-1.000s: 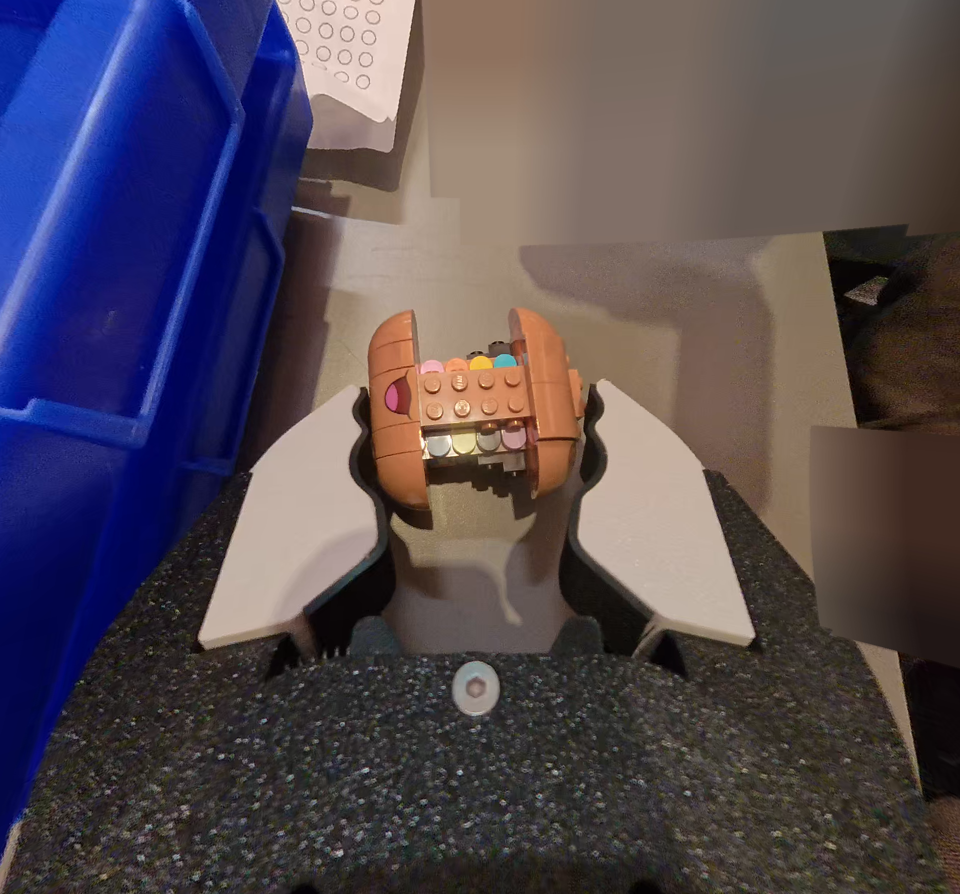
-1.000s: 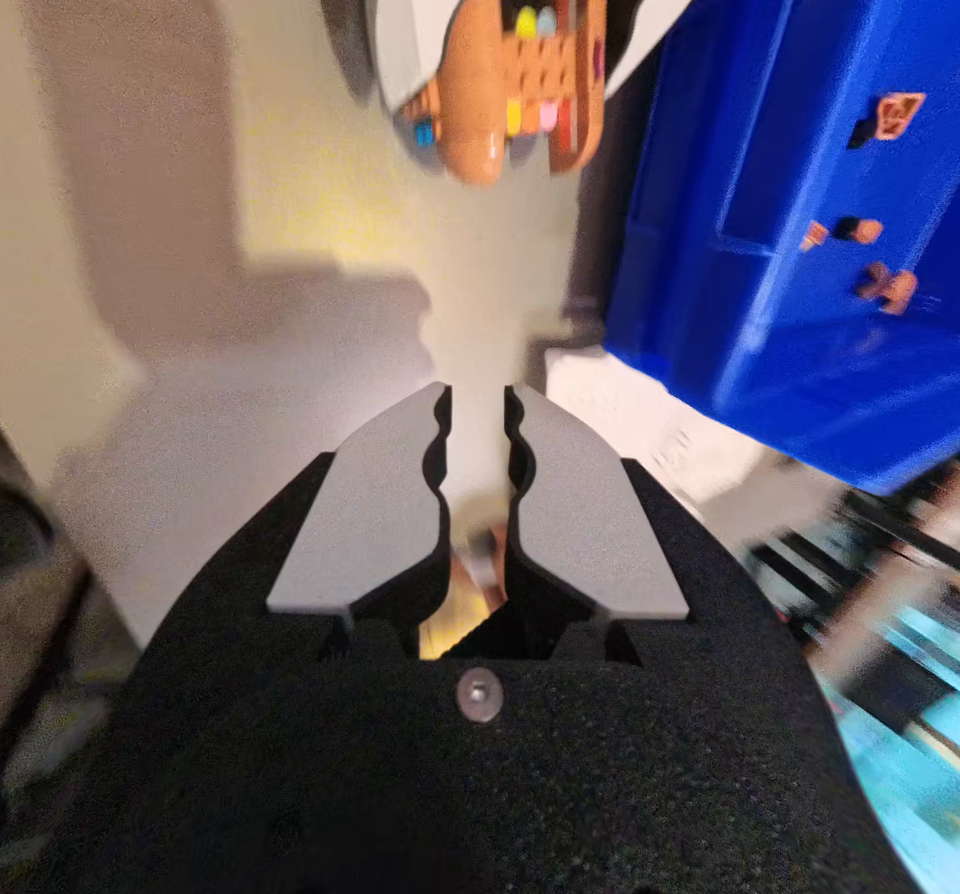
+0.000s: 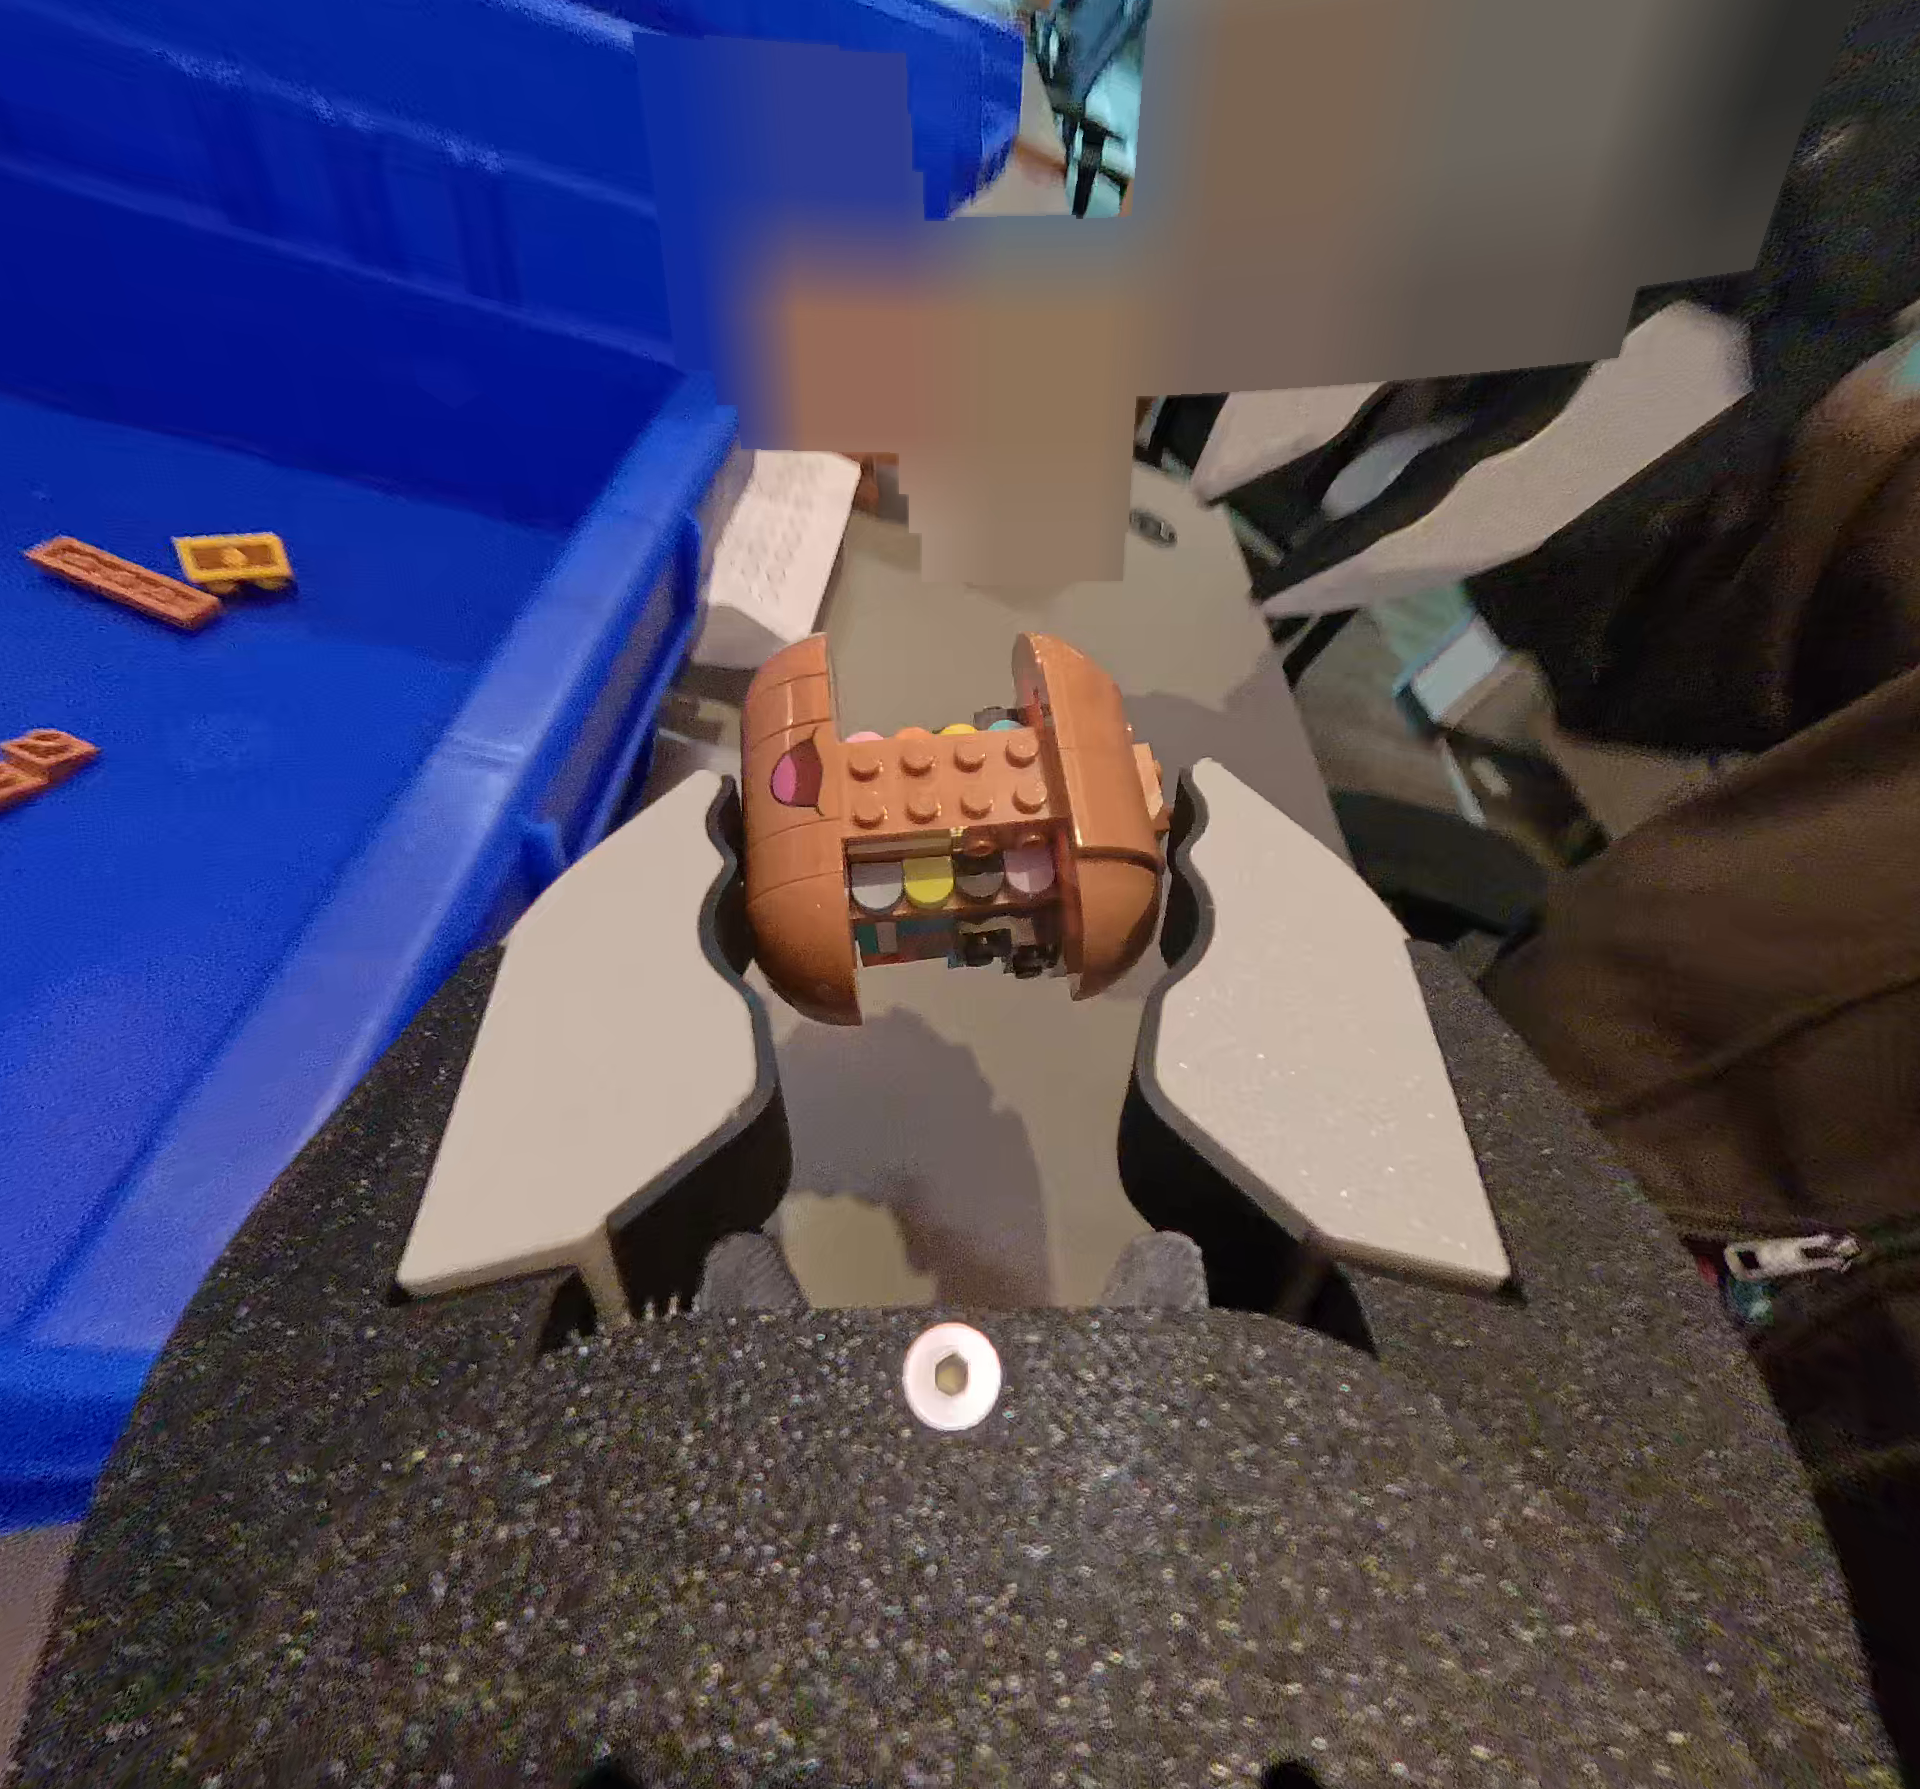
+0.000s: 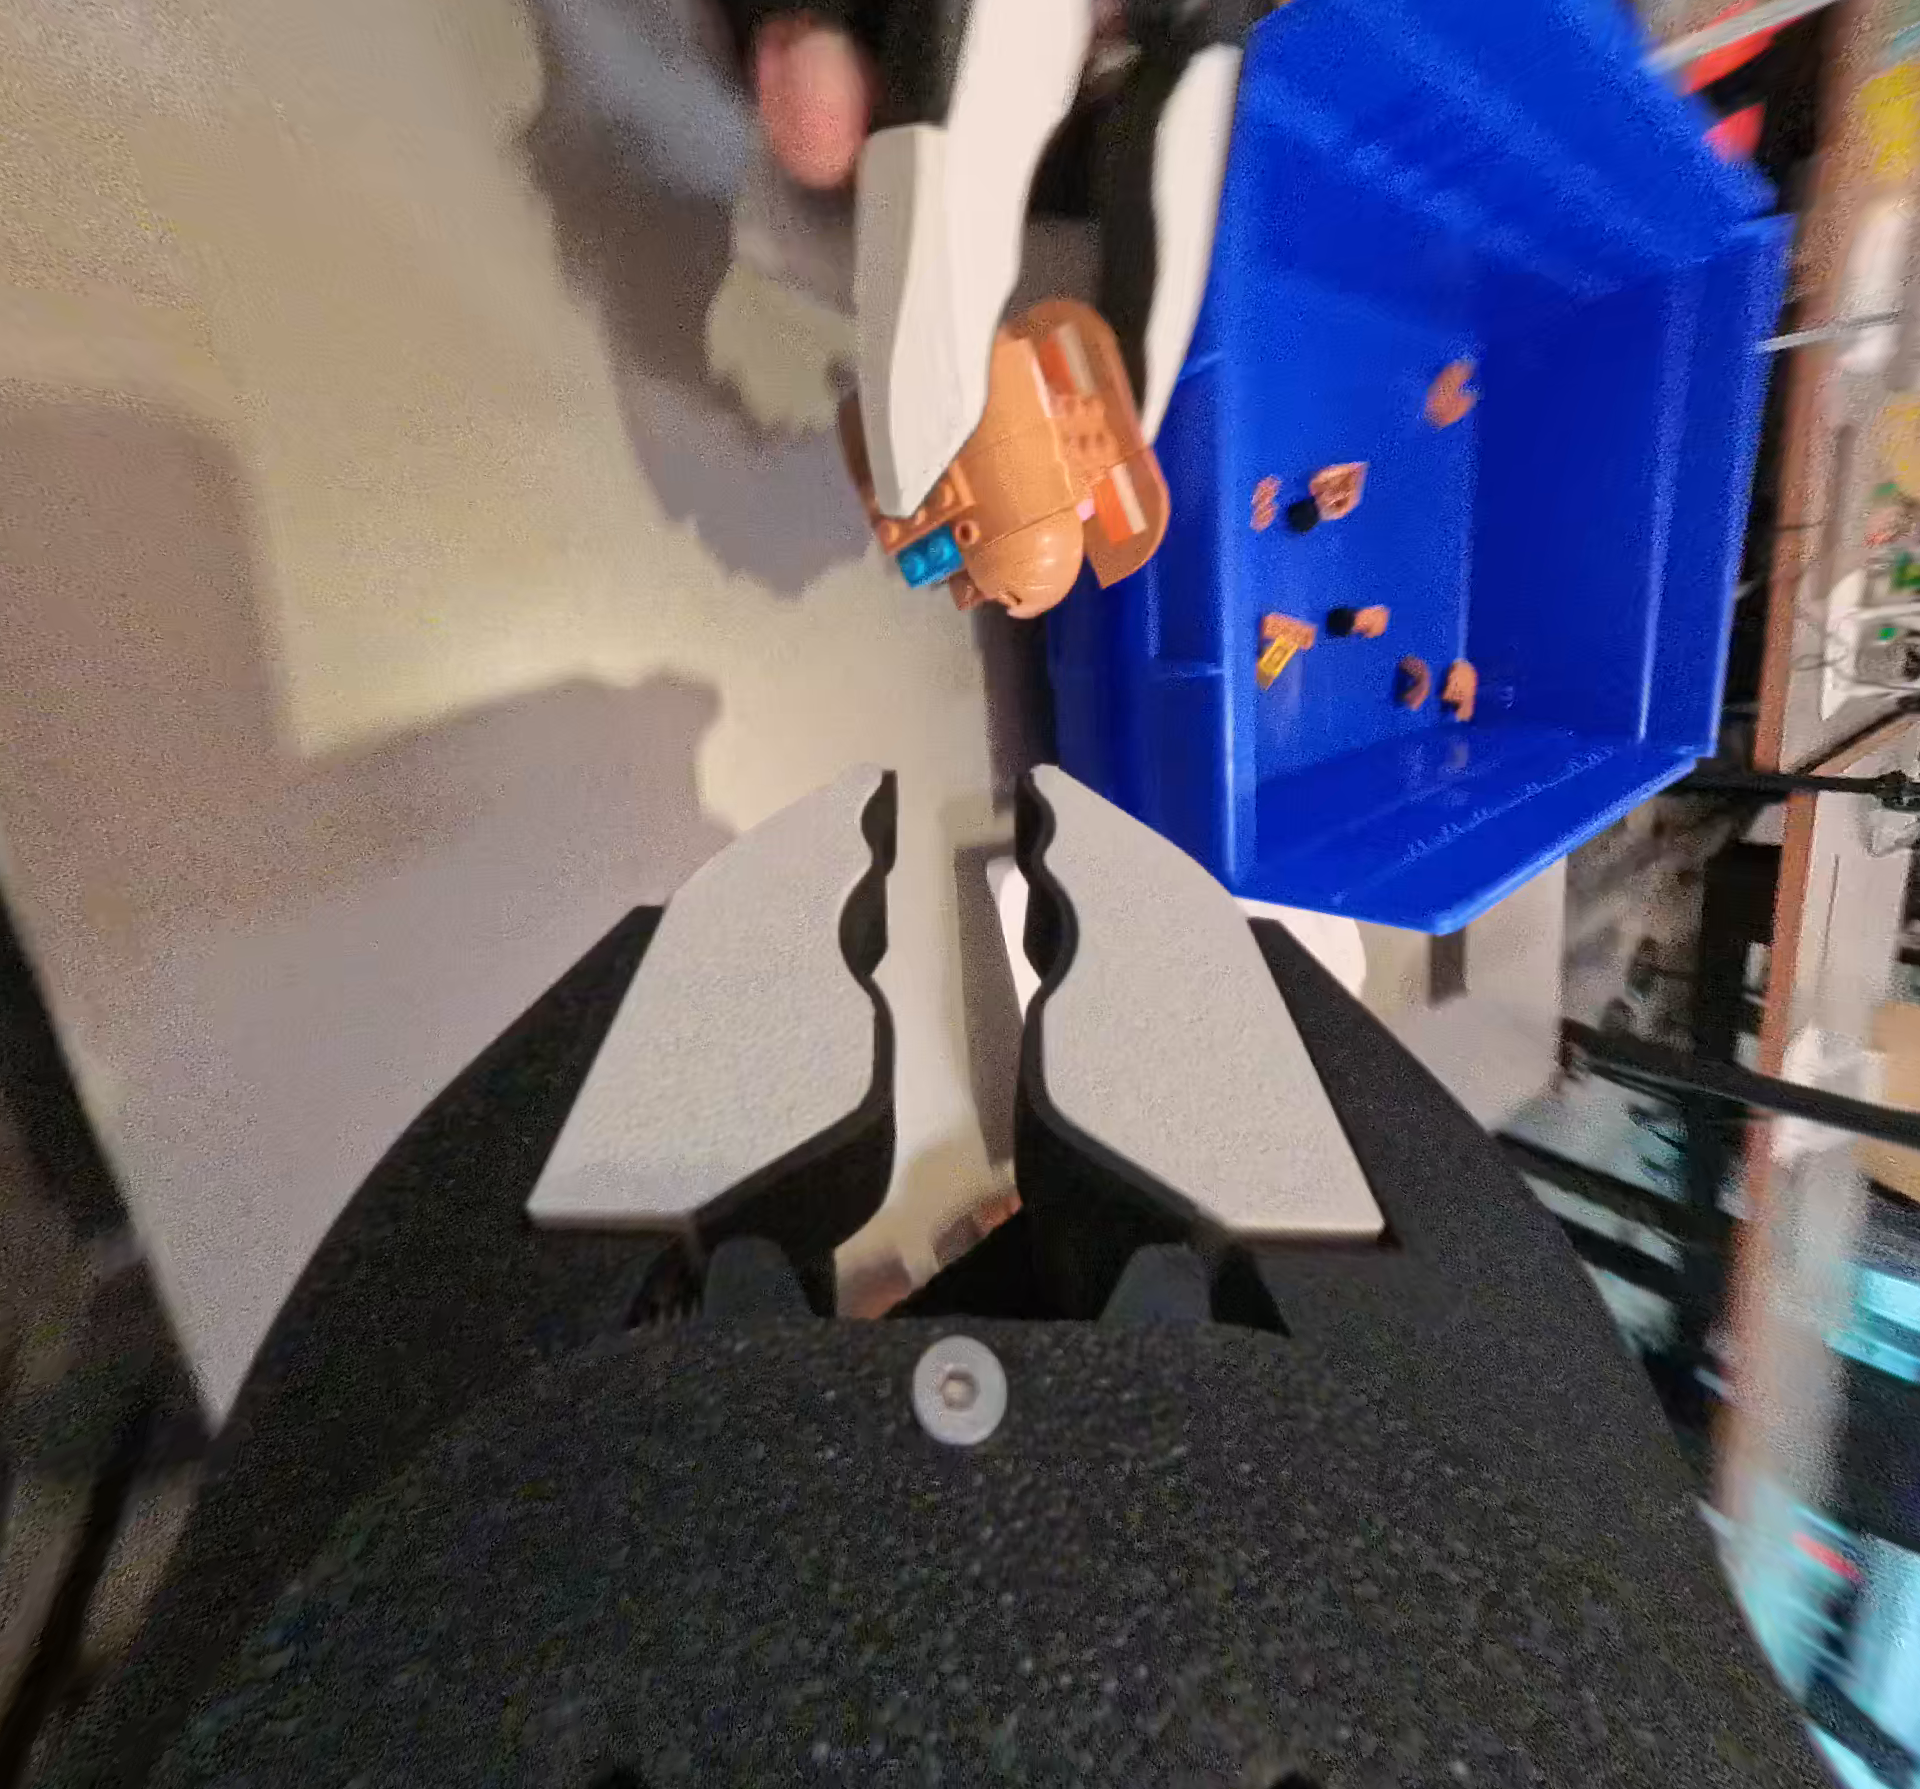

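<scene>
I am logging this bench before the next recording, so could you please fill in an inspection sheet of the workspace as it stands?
Surface: pale beige table, shadowed, bare where visible.
Job's things: brown brick model with coloured round tiles, held off the table beside the blue bin.
Clutter: small orange brick pieces loose on the bin floor; white dotted sheet behind the bin.
Grippers: left gripper shut on the model's two rounded ends; right gripper holds nothing, fingers nearly together with a narrow gap.
Cables: nothing seen.
Surroundings: a person's brown jacket at right; blurred shelving beyond.
</scene>
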`<state>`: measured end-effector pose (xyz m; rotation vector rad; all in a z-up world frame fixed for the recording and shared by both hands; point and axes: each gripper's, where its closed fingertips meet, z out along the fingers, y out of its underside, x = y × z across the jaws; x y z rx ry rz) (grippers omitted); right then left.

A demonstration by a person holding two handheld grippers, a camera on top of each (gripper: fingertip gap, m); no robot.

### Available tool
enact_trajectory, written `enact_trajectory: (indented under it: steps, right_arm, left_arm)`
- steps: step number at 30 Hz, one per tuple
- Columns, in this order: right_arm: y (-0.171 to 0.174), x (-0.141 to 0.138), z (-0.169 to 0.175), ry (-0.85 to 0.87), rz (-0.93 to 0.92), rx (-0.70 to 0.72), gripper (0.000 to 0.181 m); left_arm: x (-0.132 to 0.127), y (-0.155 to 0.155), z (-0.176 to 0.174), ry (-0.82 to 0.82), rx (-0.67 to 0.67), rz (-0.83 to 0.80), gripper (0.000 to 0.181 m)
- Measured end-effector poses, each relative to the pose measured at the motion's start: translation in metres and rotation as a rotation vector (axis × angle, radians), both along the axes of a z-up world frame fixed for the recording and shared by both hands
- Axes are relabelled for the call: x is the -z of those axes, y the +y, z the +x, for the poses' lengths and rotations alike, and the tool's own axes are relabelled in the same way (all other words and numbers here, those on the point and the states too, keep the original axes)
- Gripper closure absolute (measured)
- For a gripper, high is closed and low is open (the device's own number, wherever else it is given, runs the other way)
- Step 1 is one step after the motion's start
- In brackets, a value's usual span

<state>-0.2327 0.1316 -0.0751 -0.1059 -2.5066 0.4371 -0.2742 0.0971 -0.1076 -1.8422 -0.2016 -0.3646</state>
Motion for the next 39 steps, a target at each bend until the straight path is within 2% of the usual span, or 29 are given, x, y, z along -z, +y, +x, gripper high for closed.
enact_trajectory:
  steps: [3, 5, 9, 13, 18, 22, 24, 29, 35, 39]
  right_arm:
    - [-0.001, 0.007, -0.005, 0.048, -0.356, -0.008, 0.160]
    - [-0.006, 0.013, -0.009, 0.081, -0.475, -0.020, 0.157]
    - [-0.022, 0.009, -0.025, 0.251, -0.531, -0.065, 0.146]
    - [-0.037, -0.016, -0.043, 0.449, -0.574, -0.082, 0.137]
    - [-0.050, -0.038, -0.058, 0.626, -0.608, -0.070, 0.127]
    - [-0.053, -0.042, -0.065, 0.710, -0.637, -0.052, 0.128]
    - [-0.052, -0.040, -0.067, 0.733, -0.642, -0.049, 0.136]
    - [-0.043, -0.032, -0.068, 0.706, -0.646, -0.065, 0.143]
    - [-0.036, -0.024, -0.058, 0.739, -0.591, -0.176, 0.143]
    - [-0.039, -0.022, -0.055, 0.757, -0.545, -0.202, 0.143]
  left_arm:
    - [-0.023, -0.002, -0.006, -0.058, -0.031, 0.146, 0.103]
    - [-0.037, -0.003, -0.007, -0.105, -0.036, 0.239, 0.103]
    - [-0.066, -0.006, -0.007, -0.181, -0.031, 0.434, 0.103]
    - [-0.088, -0.011, -0.007, -0.267, -0.035, 0.606, 0.103]
    - [-0.098, -0.017, -0.014, -0.325, -0.074, 0.719, 0.103]
    - [-0.092, -0.014, -0.019, -0.353, -0.115, 0.712, 0.103]
    - [-0.086, -0.009, -0.018, -0.370, -0.110, 0.690, 0.103]
    - [-0.077, -0.001, -0.016, -0.451, -0.073, 0.662, 0.103]
    - [-0.067, 0.005, 0.000, -0.349, 0.005, 0.499, 0.099]
    - [-0.062, 0.004, 0.006, -0.272, 0.022, 0.423, 0.094]
